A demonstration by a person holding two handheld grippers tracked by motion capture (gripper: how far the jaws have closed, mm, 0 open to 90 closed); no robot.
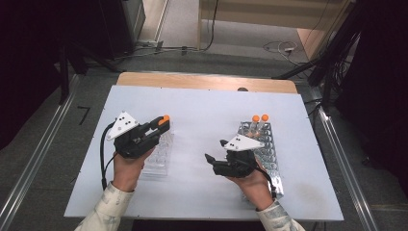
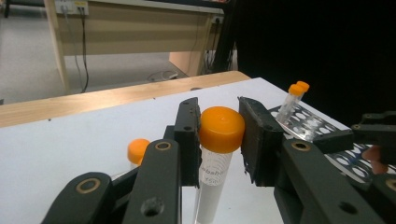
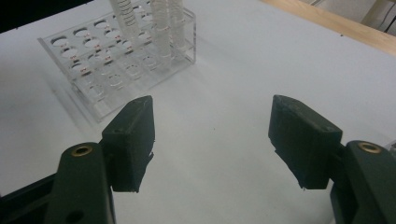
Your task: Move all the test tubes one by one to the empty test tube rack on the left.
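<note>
The left gripper (image 2: 219, 135) grips an orange-capped tube (image 2: 215, 154) between its fingers, above the clear rack (image 1: 161, 154), beside another capped tube (image 2: 137, 150). The right gripper's (image 3: 212, 140) fingers are spread, empty, over bare surface (image 3: 243, 70). Two tubes (image 1: 260, 126) remain in the metal rack (image 1: 269, 149), so the transfer seems partway.

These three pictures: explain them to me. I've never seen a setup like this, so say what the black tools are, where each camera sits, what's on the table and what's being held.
A person holds a two-jaw gripper in each hand. The high view looks down on the white table; the other two cameras ride on the grippers and look along their jaws.

The left gripper has an orange-capped tube between its jaws, over a clear rack; another orange cap shows just behind.

The right gripper is open and holds nothing, hanging over bare table. Beside that hand lies a second rack, with two capped tubes at its far end.
</note>
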